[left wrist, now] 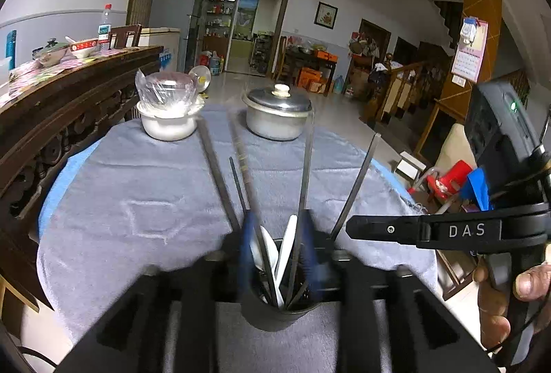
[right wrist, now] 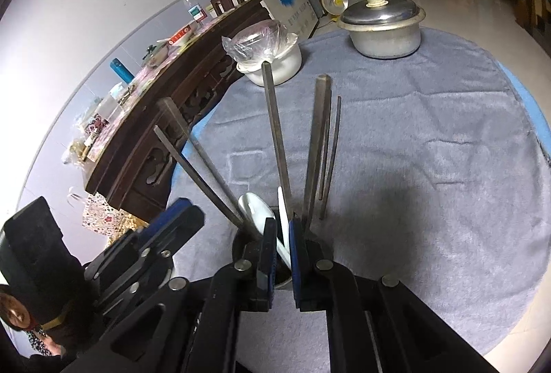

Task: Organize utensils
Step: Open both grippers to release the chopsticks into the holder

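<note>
- Chopsticks (right wrist: 275, 132), long, dark and made of wood, stand fanned out in a small dark round cup (left wrist: 272, 311), together with a white plastic spoon (right wrist: 256, 211) and a thin white plastic stick (right wrist: 284, 218).
- The cup sits on the grey fuzzy cloth (right wrist: 430, 149) over the round table, near the edge closest to the person, well apart from the two pots at the far edge.
- The left gripper (left wrist: 280, 249) has its blue jaws about halfway open around the chopsticks at the cup's mouth. The pads look blurry, and they do not seem to press on anything.
- The right gripper (right wrist: 282, 256) has its jaws in a narrow gap right over the cup's rim. The thin white stick runs through that gap, but I cannot tell if the pads pinch it.
- The two grippers are very close together, so one could bump the other and knock the cup over.
- The cup looks light and the chopsticks lean far out, so a pull to one side could tip it and spill everything onto the cloth.
- A jaw could catch a leaning chopstick and flick it out toward the table's edge.
- The soft cloth could bunch up and make the cup wobble.
- The silver metal pot with a lid (right wrist: 382, 25) and the white pot covered with clear plastic wrap (right wrist: 268, 53) look safe, being so far off.
</note>
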Demonstrator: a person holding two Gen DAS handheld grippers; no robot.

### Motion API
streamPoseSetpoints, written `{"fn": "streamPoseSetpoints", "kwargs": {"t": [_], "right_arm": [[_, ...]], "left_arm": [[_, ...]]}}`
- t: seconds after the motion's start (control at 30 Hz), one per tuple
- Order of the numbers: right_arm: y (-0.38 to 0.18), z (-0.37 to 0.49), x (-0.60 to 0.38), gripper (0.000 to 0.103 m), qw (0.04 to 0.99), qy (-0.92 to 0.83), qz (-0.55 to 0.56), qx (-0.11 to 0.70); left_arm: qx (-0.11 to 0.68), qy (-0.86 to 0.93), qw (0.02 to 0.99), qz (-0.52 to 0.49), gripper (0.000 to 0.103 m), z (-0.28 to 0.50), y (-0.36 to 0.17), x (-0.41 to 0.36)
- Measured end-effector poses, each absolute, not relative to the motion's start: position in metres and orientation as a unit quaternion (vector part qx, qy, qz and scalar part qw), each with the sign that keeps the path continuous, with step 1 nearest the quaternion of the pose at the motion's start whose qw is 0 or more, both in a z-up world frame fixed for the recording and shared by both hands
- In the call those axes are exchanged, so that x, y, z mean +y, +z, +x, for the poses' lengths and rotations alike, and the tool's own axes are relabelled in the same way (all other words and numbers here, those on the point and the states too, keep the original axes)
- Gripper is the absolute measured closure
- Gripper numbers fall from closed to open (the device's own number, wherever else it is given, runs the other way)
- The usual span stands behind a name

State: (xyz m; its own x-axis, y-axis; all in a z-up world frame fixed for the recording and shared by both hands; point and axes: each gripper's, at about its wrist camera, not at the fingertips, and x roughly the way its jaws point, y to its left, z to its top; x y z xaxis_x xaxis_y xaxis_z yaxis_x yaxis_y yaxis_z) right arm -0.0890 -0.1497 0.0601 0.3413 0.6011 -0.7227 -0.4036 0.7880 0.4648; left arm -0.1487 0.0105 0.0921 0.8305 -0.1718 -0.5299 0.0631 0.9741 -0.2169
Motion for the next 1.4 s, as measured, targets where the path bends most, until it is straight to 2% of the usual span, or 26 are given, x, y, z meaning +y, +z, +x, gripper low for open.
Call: {"fn": "streamPoseSetpoints", "kwargs": {"t": [0.03, 0.17, 0.2, 0.43, 0.67, 0.97, 1.03, 1.13, 1.4], "right_arm": [[0.061, -0.09, -0.152, 0.078, 0.813, 0.31, 0.104, 0.482], [0.069, -0.095, -0.165, 0.055, 0.821, 0.305, 0.115, 0.468], [0.072, -0.096, -0.171, 0.053, 0.824, 0.304, 0.122, 0.463], [0.073, -0.095, -0.205, 0.047, 0.832, 0.28, 0.162, 0.451], [0.04, -0.079, -0.229, 0.047, 0.821, 0.239, 0.194, 0.48], [-0.011, -0.064, -0.244, 0.046, 0.813, 0.178, 0.19, 0.521], [-0.015, -0.062, -0.244, 0.043, 0.814, 0.168, 0.183, 0.525], [-0.02, -0.058, -0.242, 0.039, 0.816, 0.158, 0.176, 0.528], [-0.033, -0.044, -0.236, 0.038, 0.815, 0.143, 0.162, 0.537]], "left_arm": [[0.28, -0.06, 0.953, -0.1, 0.046, -0.152, 0.095, 0.013], [0.259, -0.049, 0.958, -0.115, 0.045, -0.164, 0.107, 0.028], [0.256, -0.044, 0.958, -0.121, 0.043, -0.167, 0.111, 0.034], [0.247, 0.012, 0.954, -0.171, 0.033, -0.173, 0.118, 0.084], [0.3, 0.075, 0.929, -0.202, 0.032, -0.153, 0.087, 0.122], [0.399, 0.121, 0.89, -0.183, 0.032, -0.126, 0.038, 0.133], [0.413, 0.122, 0.885, -0.178, 0.032, -0.121, 0.032, 0.132], [0.429, 0.122, 0.879, -0.17, 0.032, -0.115, 0.023, 0.13], [0.451, 0.126, 0.869, -0.16, 0.032, -0.102, 0.009, 0.131]]}}
